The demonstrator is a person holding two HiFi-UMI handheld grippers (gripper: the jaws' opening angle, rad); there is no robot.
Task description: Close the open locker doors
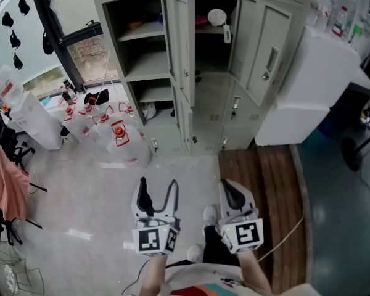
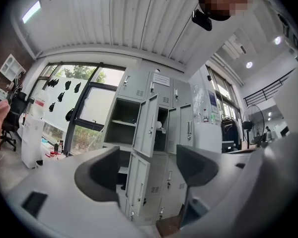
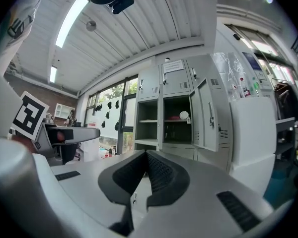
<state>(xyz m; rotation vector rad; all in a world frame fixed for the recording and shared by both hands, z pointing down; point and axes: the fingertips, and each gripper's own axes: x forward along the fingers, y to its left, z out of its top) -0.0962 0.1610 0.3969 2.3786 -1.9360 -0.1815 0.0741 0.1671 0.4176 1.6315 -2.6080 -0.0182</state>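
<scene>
Locker doors [image 1: 180,39] are seen open; fingers of the left gripper [image 1: 158,185] are spread, those of the right gripper [image 1: 230,190] are pressed together.

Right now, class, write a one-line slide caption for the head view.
Open left tool and shut right tool face grey metal locker doors standing open.

Pale grey floor [image 1: 80,190], red-capped clear jugs [image 1: 118,133] clustered beside lockers [image 1: 191,73], brown wooden strip [image 1: 259,165] at right

Lockers [image 1: 246,36] stand ahead, jugs [image 1: 118,132] on the floor [image 1: 92,190] to their left, a cabinet [image 1: 314,85] to their right.
</scene>
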